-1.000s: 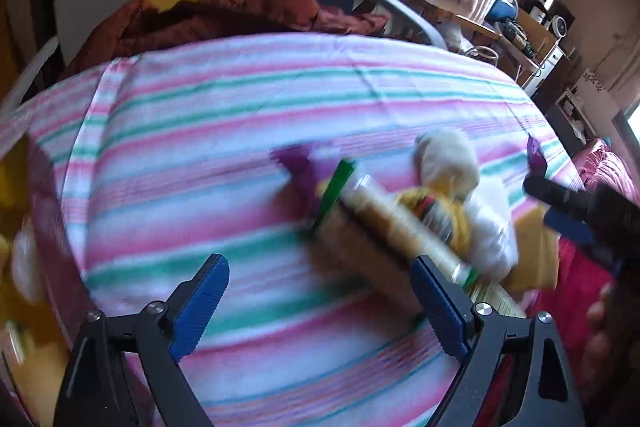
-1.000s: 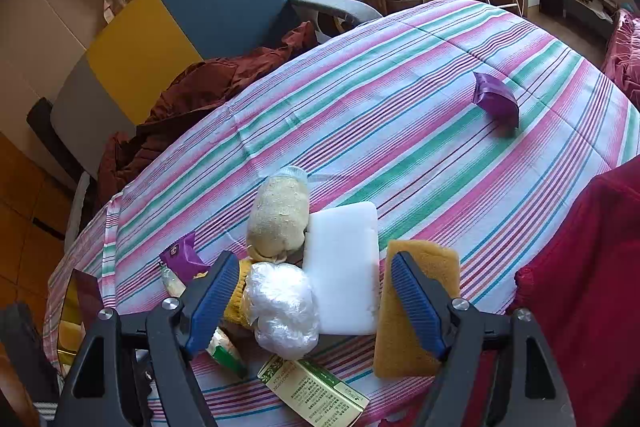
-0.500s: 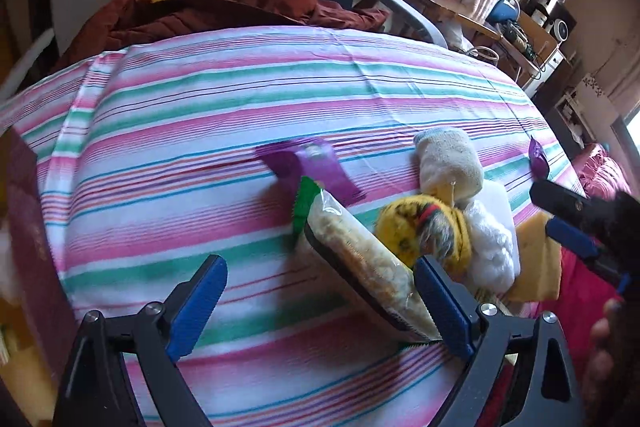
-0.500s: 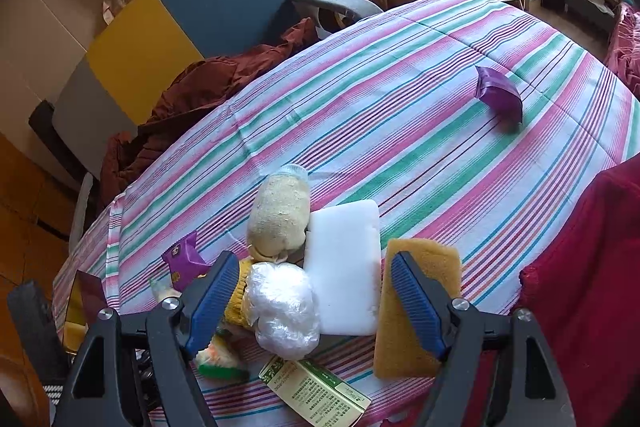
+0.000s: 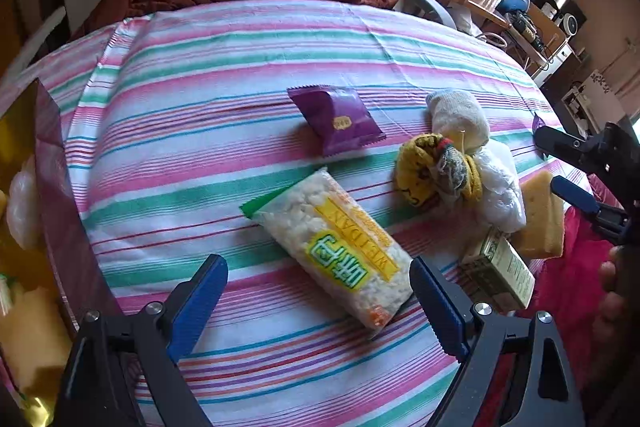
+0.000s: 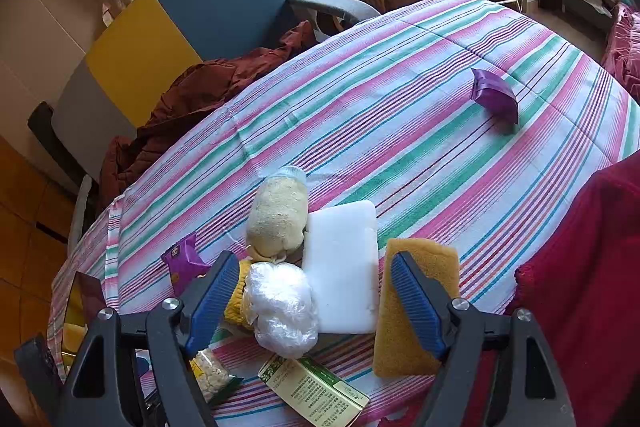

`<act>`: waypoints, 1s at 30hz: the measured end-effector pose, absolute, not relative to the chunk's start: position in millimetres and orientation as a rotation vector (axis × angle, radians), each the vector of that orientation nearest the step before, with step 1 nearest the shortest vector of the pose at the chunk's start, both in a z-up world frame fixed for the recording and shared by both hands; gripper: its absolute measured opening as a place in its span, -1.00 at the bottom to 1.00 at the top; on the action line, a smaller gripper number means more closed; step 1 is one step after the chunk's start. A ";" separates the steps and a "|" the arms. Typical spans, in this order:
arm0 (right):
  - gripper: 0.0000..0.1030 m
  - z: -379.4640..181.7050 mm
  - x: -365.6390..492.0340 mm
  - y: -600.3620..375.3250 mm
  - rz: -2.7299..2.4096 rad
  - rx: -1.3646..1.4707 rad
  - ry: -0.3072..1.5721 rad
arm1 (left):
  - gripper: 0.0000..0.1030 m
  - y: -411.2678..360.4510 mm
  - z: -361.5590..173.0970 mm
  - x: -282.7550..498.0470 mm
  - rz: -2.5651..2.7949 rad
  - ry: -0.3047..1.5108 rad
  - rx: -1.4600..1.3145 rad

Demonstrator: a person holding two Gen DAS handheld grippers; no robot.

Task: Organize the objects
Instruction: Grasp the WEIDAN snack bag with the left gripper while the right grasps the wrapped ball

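Both grippers are hovering with fingers spread wide and empty, the left gripper [image 5: 316, 301] framing the rice snack packet [image 5: 334, 249] lying on the striped tablecloth [image 5: 200, 131], the right gripper [image 6: 320, 301] straddling the white sponge [image 6: 344, 263].

Rice-snack bag [image 5: 335, 250] now lies flat on the cloth — left claw [image 5: 316, 301] backed off

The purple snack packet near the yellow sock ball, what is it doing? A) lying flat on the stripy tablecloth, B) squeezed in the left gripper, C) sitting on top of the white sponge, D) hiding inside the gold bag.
A: the purple snack packet lies flat on the striped tablecloth by itself, well ahead of the left gripper, whose jaws are wide open and hold nothing.
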State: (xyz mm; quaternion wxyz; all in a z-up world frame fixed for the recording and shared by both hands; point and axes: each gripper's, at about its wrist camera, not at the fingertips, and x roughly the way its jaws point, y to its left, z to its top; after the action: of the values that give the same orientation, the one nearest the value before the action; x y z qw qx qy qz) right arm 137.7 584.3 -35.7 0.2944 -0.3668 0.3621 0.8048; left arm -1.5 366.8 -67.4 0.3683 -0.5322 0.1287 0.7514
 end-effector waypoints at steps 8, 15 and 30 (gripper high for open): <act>0.55 -36.2 137.9 584.2 2.147 -0.973 0.975 | 0.78 404.9 -74.3 -9.3 1.940 0.362 -1.424; 0.55 -36.6 141.9 590.2 2.161 -0.940 1.035 | 0.14 396.2 -81.6 4.5 1.962 0.514 -1.267; -0.32 -65.2 88.1 542.4 2.233 -1.352 0.702 | -0.11 360.7 -80.6 9.0 1.935 0.459 -1.212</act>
State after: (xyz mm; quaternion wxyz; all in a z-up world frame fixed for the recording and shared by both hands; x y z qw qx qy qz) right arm 88.1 542.4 -65.2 0.2175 -0.4882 0.2534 0.8063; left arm 9.0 360.7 -80.6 0.3952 -0.4781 0.1810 0.7632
